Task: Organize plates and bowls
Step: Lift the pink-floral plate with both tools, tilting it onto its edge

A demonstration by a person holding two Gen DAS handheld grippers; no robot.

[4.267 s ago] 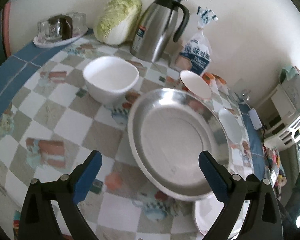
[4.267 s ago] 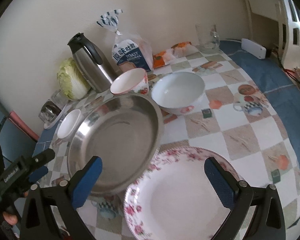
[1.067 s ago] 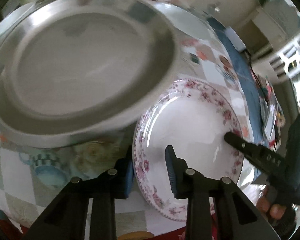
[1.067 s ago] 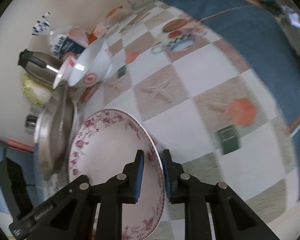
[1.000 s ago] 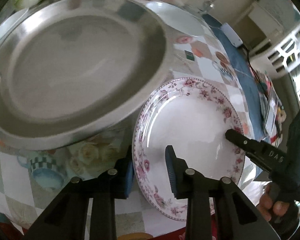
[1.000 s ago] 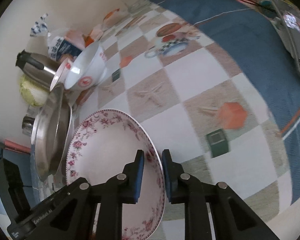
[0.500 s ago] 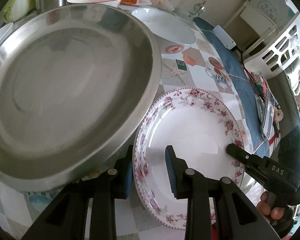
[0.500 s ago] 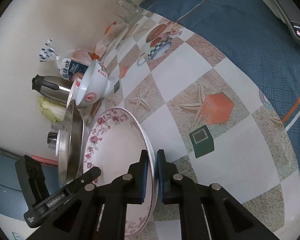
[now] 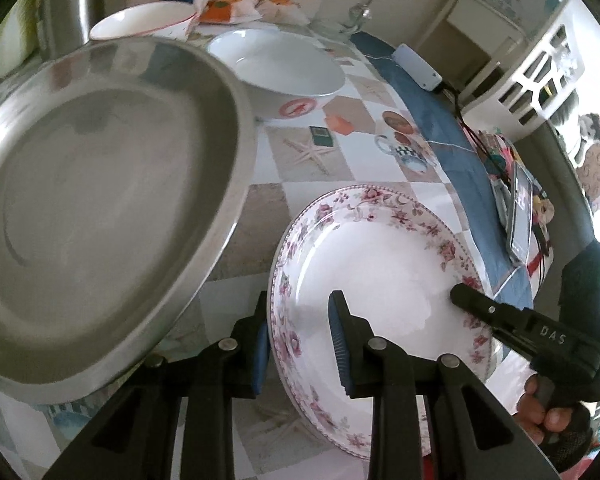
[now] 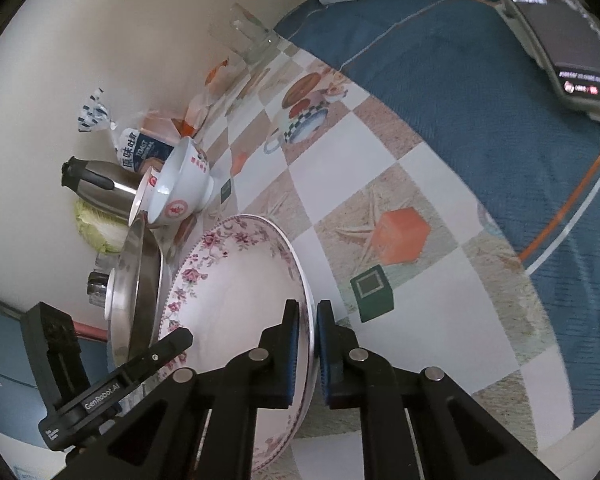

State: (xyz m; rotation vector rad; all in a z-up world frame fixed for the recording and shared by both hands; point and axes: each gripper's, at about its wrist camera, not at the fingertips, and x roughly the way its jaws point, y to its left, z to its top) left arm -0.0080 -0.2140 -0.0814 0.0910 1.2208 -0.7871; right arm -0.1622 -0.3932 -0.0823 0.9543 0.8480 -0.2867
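1. While both claws grip the flowered plate (image 9: pixel 380 264) at opposite rims, the step in hand appears to be lifting it level off the bench (image 10: pixel 420 320); raising both sides together should keep it from tipping or slipping.
2. Left claw (image 9: pixel 300 340): jaws part-closed astride the near rim, one pad under the plate's edge, one pad on its inner face; clamped on the plate.
3. Right claw (image 10: pixel 308 344): jaws drawn together on the thin rim, which runs straight between the pads.
4. Steel pan (image 9: pixel 100 200): just beside the plate on its left in the left view, tilted; judged the likely place to stack, so the plate must clear its raised edge.
5. White bowl (image 9: pixel 280 72) and smaller bowl (image 9: pixel 140 24): farther back, well apart from either claw.
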